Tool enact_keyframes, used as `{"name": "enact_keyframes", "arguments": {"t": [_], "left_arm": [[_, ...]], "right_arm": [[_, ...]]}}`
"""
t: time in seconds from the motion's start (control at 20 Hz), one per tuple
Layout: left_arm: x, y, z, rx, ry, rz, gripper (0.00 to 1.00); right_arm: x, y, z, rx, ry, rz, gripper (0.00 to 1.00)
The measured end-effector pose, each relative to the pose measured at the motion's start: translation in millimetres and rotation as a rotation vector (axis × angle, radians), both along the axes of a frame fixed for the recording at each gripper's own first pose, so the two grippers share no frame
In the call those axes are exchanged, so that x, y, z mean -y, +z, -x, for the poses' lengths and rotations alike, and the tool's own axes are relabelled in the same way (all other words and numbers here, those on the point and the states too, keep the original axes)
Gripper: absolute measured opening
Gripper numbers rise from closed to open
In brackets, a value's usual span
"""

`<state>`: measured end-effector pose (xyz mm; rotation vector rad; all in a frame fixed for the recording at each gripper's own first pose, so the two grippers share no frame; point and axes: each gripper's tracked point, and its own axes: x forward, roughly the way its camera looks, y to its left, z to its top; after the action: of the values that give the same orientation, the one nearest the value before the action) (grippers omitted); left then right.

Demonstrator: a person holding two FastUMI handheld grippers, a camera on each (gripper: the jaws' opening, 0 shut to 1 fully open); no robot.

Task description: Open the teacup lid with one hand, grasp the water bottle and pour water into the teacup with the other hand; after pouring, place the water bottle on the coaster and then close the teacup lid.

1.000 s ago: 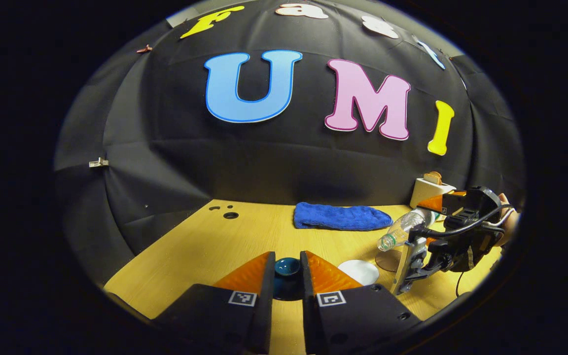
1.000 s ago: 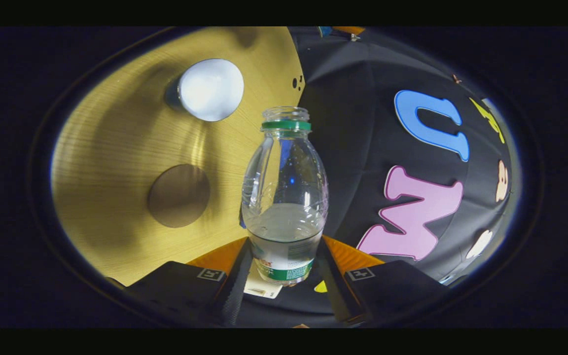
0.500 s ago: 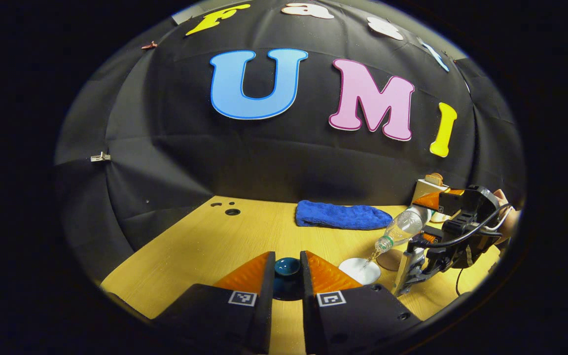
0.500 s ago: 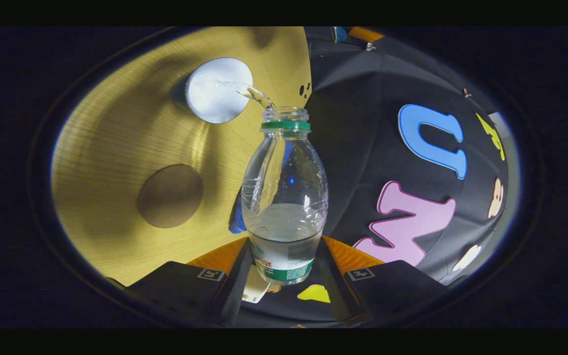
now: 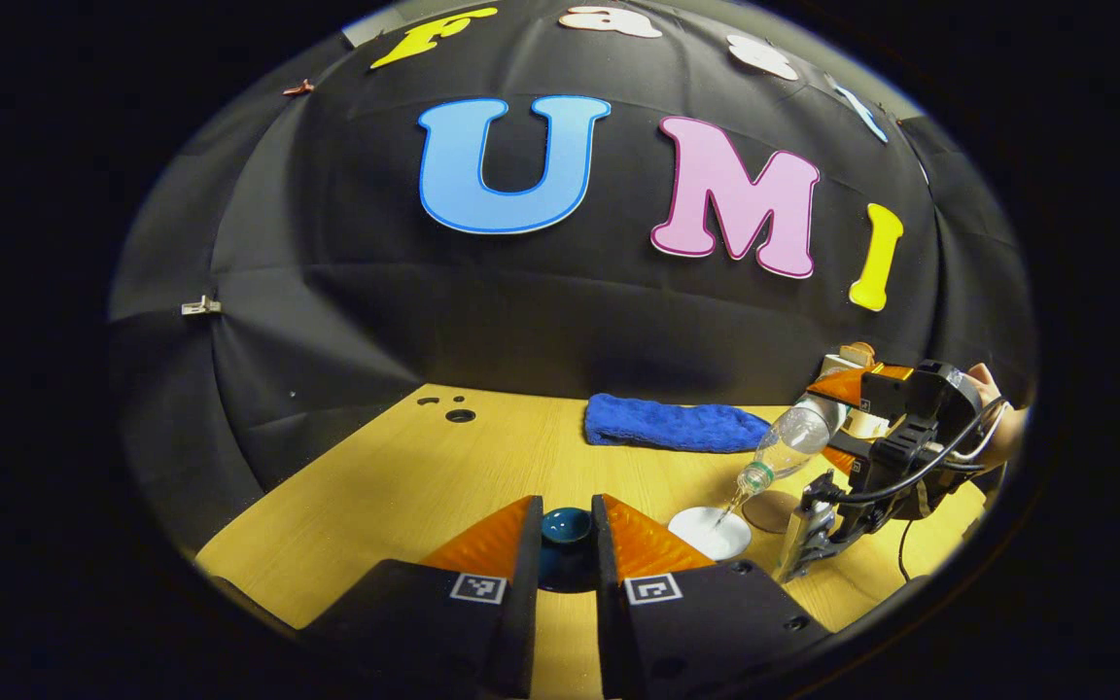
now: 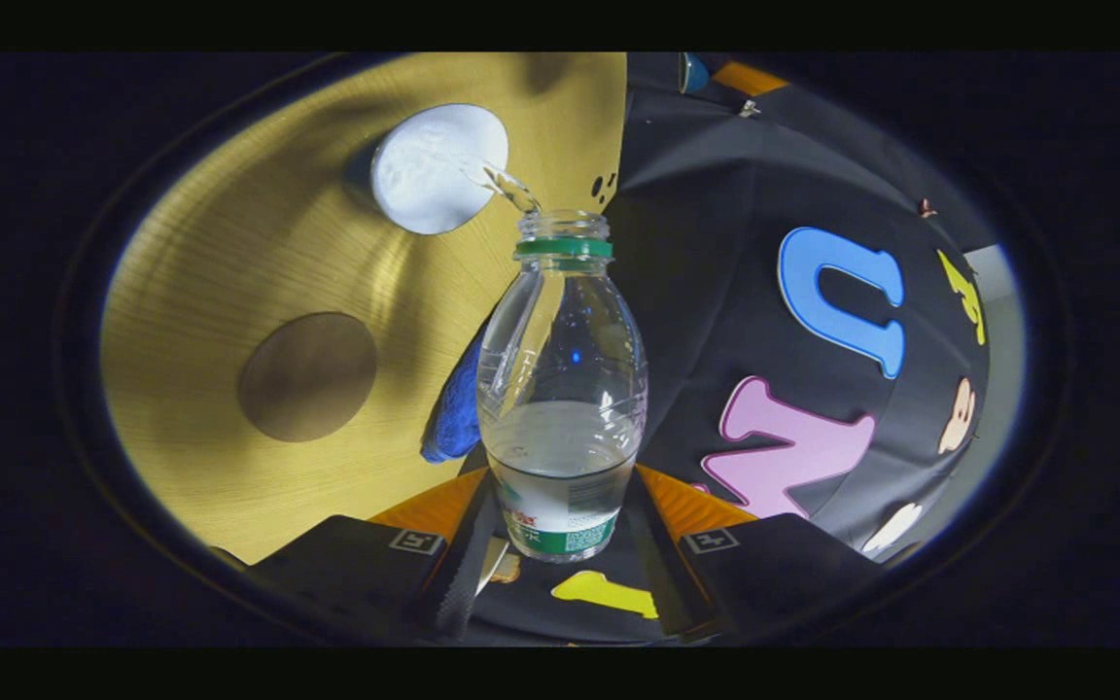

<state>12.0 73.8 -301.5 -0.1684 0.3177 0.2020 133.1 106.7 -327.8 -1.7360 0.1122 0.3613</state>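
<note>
While the water bottle (image 6: 561,389) is tipping neck-down toward the teacup (image 6: 438,167), we are watching a thin stream of water (image 6: 497,180) running from its open mouth into the white cup. In the right gripper view, the right gripper (image 6: 560,530) is clamping the bottle's labelled lower body between both fingers, with the bottle's green neck ring pointing away from the camera and the water pooling low in the bottle, near the fingers. In the left gripper view we are seeing that same gripper (image 5: 827,413) from the side, beside the teacup (image 5: 709,532): it is being held above the table (image 5: 404,486) and angled downward, so the bottle (image 5: 786,444) is slanting with its mouth just above the cup's rim. A hand (image 5: 993,423) is showing behind the gripper's body, on the side away from the teacup, with a cable looping below it. The round brown coaster (image 6: 307,376) is lying flat on the table just beside the teacup, bare. A blue towel (image 5: 672,426) is lying behind the teacup, near the booth's wall. The left gripper (image 5: 565,544) is sitting low over the table, in front of the teacup and apart from it, its fingers pressing on either side of the dark blue teacup lid (image 5: 566,530) and holding it clear of the cup.
</note>
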Motion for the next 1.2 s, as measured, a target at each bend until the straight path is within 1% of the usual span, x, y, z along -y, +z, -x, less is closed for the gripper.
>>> {"name": "enact_keyframes", "arguments": {"t": [0.15,0.3,0.35,0.4,0.65,0.8,0.85,0.9,1.2], "left_arm": [[1.2,-1.6,0.9,-0.001,0.003,0.004,0.30],[-2.6,-1.5,2.0,-0.001,0.008,-0.021,0.30],[-2.0,-2.1,1.6,0.001,0.010,-0.027,0.27],[-1.7,-0.9,1.1,0.003,0.011,-0.030,0.30],[3.0,-3.3,2.8,0.006,0.010,-0.025,0.30],[3.1,-4.1,3.8,0.009,0.011,-0.026,0.30],[3.6,-4.3,4.3,0.010,0.011,-0.023,0.26],[4.1,-5.0,5.0,0.013,0.011,-0.021,0.30],[9.5,-7.9,4.4,0.025,-0.006,-0.050,0.30]], "right_arm": [[-0.4,4.5,-2.5,0.029,0.018,0.028,0.74],[-2.7,7.4,-3.9,0.047,0.045,0.056,0.73],[-3.6,9.4,-4.2,0.059,0.054,0.067,0.73],[-4.6,11.4,-4.9,0.071,0.065,0.075,0.74],[-9.5,12.0,-3.4,0.115,0.106,0.099,0.73],[-17.1,11.1,0.8,0.141,0.147,0.124,0.73],[-16.8,9.7,0.3,0.145,0.157,0.134,0.74],[-16.0,11.9,-0.1,0.151,0.165,0.146,0.74],[-17.4,17.6,-0.2,0.205,0.196,0.200,0.74]]}}
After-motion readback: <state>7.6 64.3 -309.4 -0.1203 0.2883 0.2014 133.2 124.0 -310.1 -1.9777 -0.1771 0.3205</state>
